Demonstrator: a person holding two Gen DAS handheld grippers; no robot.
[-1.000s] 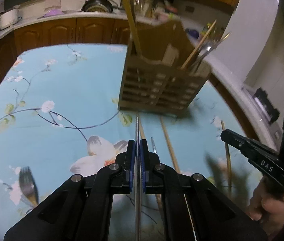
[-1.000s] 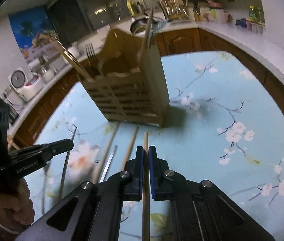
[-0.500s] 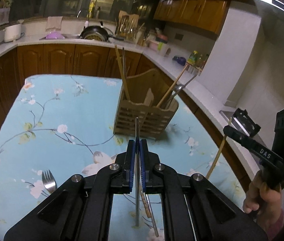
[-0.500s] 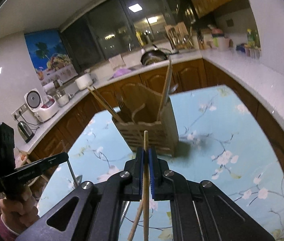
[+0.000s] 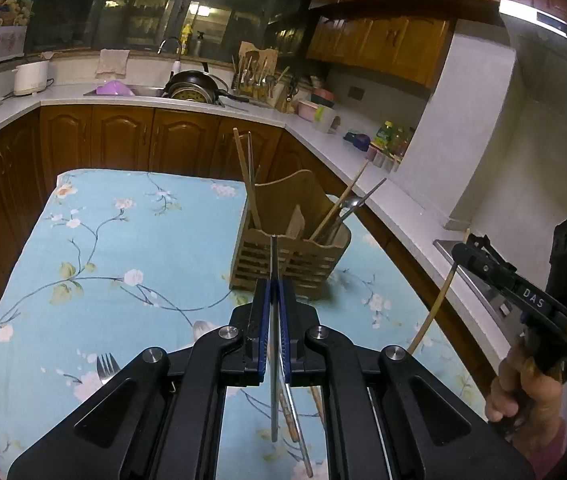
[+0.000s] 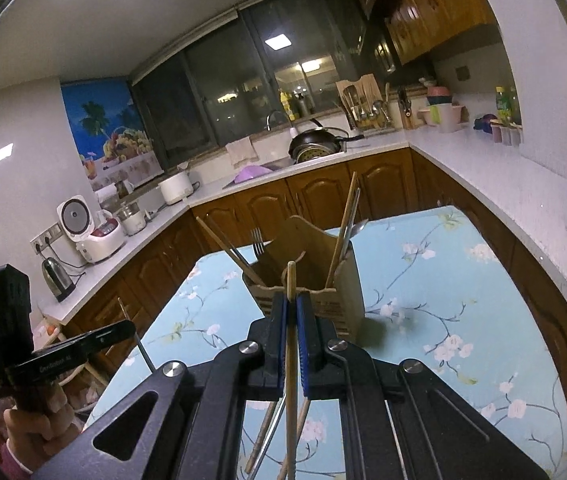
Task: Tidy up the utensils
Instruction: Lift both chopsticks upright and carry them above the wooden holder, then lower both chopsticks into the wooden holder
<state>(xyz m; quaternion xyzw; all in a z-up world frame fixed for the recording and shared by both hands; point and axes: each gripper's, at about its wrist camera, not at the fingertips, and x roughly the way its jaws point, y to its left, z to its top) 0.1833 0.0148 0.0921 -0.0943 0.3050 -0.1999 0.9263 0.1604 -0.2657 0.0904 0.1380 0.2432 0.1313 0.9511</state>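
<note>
My left gripper (image 5: 274,292) is shut on a thin metal chopstick (image 5: 273,264), held well above the table. My right gripper (image 6: 291,306) is shut on a wooden chopstick (image 6: 291,280), also lifted. The right gripper also shows in the left wrist view (image 5: 463,250), its wooden chopstick (image 5: 435,308) hanging down. The left gripper shows in the right wrist view (image 6: 123,326). A wooden slatted utensil holder (image 5: 291,260) stands on the table ahead of both; it also shows in the right wrist view (image 6: 323,300). It holds chopsticks, a spoon and a fork.
The table has a light blue floral cloth (image 5: 123,248). A fork (image 5: 107,366) lies at its near left. Several chopsticks (image 5: 299,424) lie on the cloth under my left gripper. Kitchen counters and wooden cabinets (image 5: 131,140) surround the table.
Both grippers have risen and pulled back from the holder, each carrying its chopstick. The holder now looks smaller and lower in both views.
</note>
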